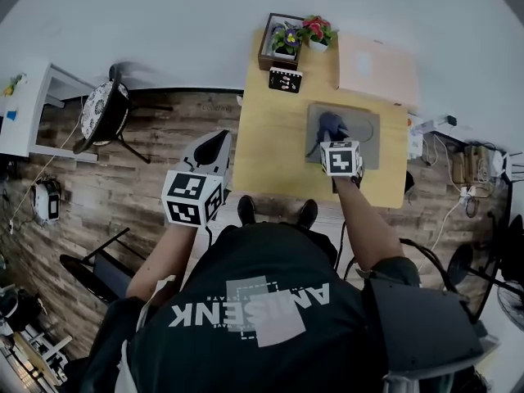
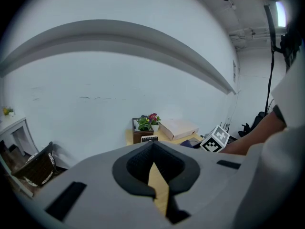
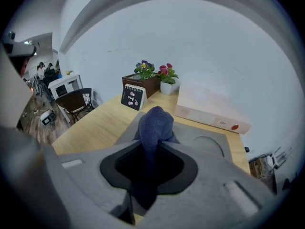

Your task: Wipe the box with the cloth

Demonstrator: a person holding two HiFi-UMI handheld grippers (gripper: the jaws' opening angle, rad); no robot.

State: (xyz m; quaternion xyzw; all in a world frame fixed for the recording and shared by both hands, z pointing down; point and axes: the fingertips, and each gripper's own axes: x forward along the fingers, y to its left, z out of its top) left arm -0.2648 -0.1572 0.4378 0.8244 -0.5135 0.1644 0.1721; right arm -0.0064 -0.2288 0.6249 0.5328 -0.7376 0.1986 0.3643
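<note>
A pale pink flat box (image 1: 377, 68) lies at the far right of the wooden table (image 1: 270, 162); the right gripper view shows it as well (image 3: 209, 109). In front of it lies a grey mat (image 1: 364, 129) with a round recess. My right gripper (image 1: 332, 136) hovers over the mat, shut on a dark blue cloth (image 3: 155, 123) that bunches up between its jaws. My left gripper (image 1: 217, 142) hangs off the table's left edge over the floor. Its jaws (image 2: 153, 149) meet at the tips with nothing between them.
A wooden planter with flowers (image 1: 286, 41) and a small black calendar (image 1: 285, 79) stand at the table's far left. On the wooden floor to the left are a chair (image 1: 102, 113) and a white shelf (image 1: 24, 105). Cables and plugs (image 1: 467, 166) lie right of the table.
</note>
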